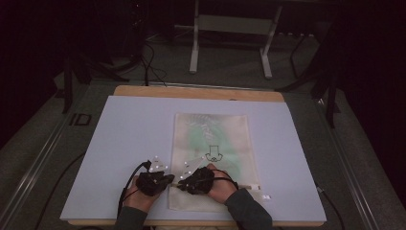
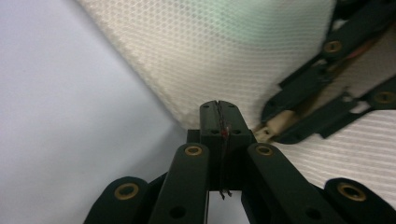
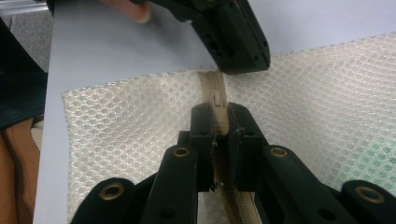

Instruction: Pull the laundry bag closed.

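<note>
The mesh bag (image 1: pixel 213 153) lies flat on the board (image 1: pixel 124 143), near its near edge. The left gripper (image 2: pixel 219 109) pinches the bag's left edge; the right gripper (image 3: pixel 219 119) clamps the zipper (image 3: pixel 215 93). Wide bare board lies on the left.

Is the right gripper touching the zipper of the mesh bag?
Touching. In the right gripper view, the right gripper has its jaws closed on the beige zipper of the mesh bag, both pressing its sides.

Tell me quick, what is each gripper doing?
Left gripper: shut at the edge of the cream mesh zip bag.
Right gripper: shut on the bag's beige zipper pull.
</note>
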Motion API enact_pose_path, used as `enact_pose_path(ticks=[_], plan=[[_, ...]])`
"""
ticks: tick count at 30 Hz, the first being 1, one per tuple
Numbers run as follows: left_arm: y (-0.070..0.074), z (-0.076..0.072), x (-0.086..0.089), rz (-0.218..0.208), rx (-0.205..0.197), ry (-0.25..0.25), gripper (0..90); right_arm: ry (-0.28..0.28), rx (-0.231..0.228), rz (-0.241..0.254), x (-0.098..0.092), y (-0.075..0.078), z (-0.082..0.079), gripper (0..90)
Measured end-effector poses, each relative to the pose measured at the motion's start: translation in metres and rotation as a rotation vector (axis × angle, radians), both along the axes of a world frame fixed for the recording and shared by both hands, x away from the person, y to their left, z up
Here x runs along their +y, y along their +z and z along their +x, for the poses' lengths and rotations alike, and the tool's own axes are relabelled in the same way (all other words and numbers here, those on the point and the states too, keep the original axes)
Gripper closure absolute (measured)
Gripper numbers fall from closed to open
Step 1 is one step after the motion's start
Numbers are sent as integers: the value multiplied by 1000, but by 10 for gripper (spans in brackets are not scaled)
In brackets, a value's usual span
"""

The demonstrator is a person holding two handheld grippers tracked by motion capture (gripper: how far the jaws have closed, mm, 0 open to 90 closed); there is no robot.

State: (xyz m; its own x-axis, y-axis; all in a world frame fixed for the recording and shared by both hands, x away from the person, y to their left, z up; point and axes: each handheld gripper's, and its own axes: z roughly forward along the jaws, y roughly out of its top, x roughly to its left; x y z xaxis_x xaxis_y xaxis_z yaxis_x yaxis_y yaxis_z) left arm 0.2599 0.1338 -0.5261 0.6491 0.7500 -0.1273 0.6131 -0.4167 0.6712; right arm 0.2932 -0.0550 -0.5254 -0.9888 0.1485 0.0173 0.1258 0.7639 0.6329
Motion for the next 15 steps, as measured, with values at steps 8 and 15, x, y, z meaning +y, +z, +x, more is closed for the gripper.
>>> enact_pose_path(ticks=[8, 15], plan=[[-1, -3, -2, -11, 15, -13, 892, 1, -4, -1, 0, 0, 0, 825], [-2, -2, -5, 6, 19, -10, 896, 15, -22, -26, 3, 2, -2, 826]])
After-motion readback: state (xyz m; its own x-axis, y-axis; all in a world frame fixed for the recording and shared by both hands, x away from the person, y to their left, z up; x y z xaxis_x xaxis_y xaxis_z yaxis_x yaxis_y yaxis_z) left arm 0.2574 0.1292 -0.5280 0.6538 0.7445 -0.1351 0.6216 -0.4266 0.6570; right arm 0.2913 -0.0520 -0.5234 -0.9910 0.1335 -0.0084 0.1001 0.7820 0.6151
